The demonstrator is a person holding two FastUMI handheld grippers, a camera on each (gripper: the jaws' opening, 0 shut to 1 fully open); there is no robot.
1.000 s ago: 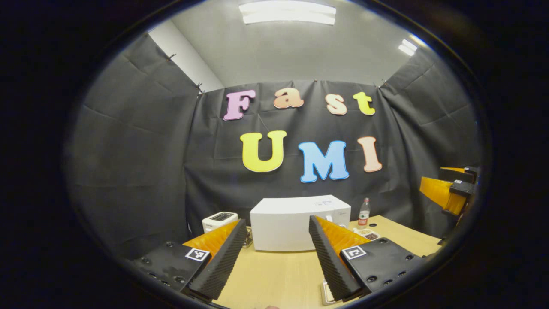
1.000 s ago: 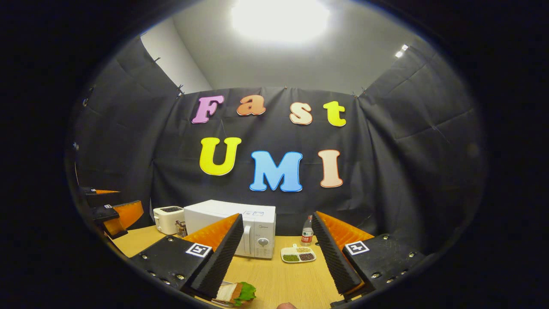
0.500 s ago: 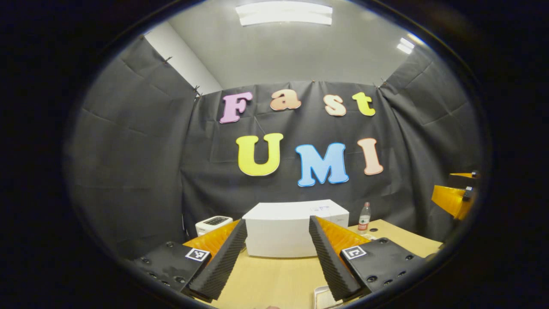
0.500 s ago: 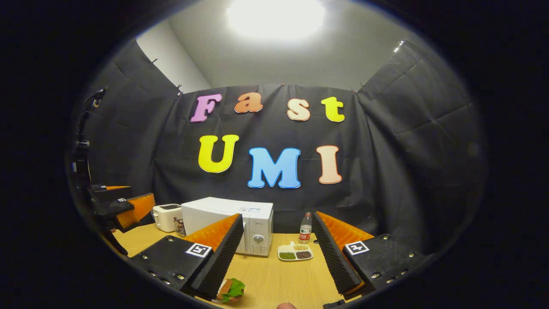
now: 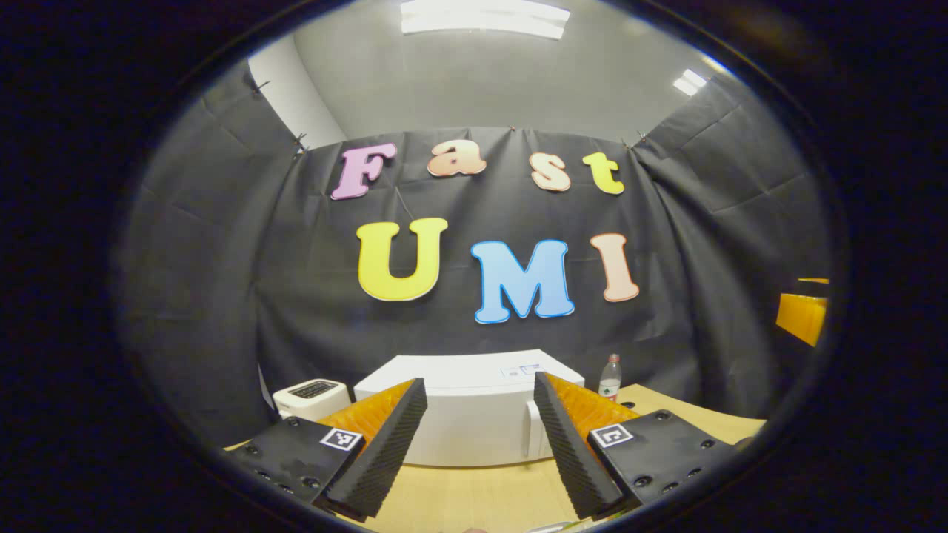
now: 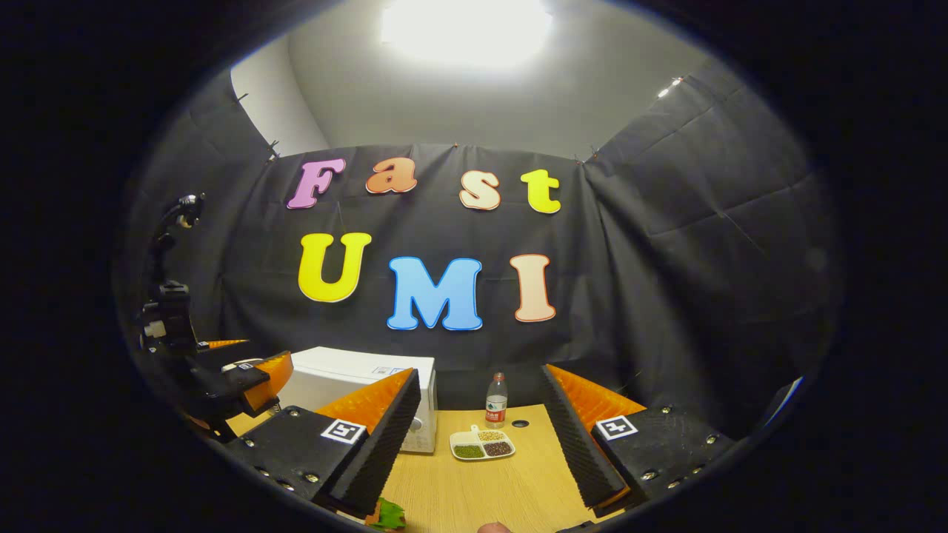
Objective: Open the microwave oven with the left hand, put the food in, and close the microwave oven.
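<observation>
We count one microwave oven (image 5: 474,414), one toaster (image 5: 311,396), one bottle (image 5: 609,377), one divided dish (image 6: 482,444) of small foods and one piece of food (image 6: 385,514) with a green leaf.

In the left gripper view, the left claw (image 5: 474,437) is held level above the desk (image 5: 481,496), pointing at the microwave oven, which sits straight ahead at the far side of the desk with its door closed. Its fingers are spread wide apart and hold nothing; the oven's front shows between them. The toaster stands just left of the oven, the bottle to its right near the back wall.

In the right gripper view, the right claw (image 6: 478,437) is likewise level, spread wide and empty. The food lies on the desk at the near edge, just beside its left finger (image 6: 381,444); we cannot tell if they touch. The divided dish lies farther off between the fingers, the bottle just behind it. The microwave oven (image 6: 355,374) stands at far left, partly hidden by that finger. The left claw (image 6: 248,377) hangs at the far left, in front of the oven.
</observation>
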